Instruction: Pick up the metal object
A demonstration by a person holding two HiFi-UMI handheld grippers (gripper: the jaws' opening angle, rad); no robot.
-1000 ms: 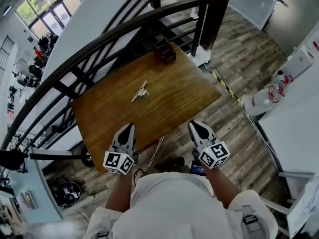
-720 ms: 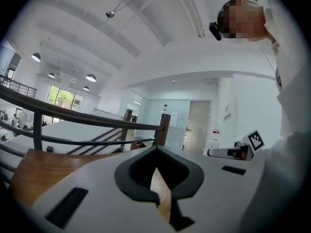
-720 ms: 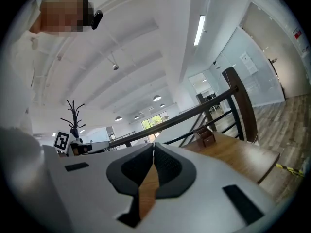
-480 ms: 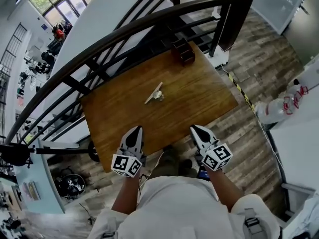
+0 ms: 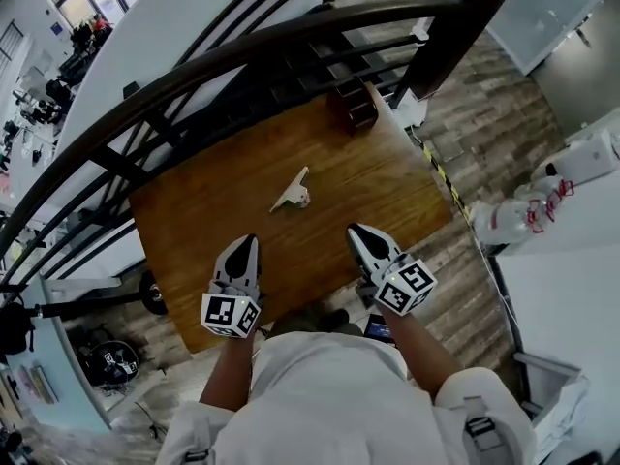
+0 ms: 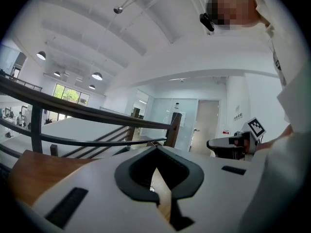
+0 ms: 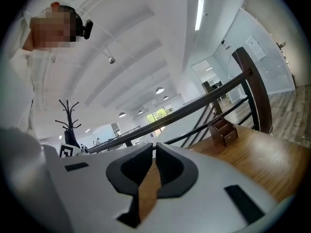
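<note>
Left gripper (image 5: 248, 242), right gripper (image 5: 355, 230) moved forward | jaws together, empty | metal object (image 5: 292, 194) silvery, slim, tapered

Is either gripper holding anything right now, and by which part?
Nothing is held. The left gripper and right gripper are shut and empty; the metal object lies untouched on the wooden table.

Before me stands one brown wooden table (image 5: 213, 221). A pale metal object (image 5: 292, 194) lies on it near the middle. A dark compartmented box (image 5: 354, 105) stands at its far right corner, well apart.
</note>
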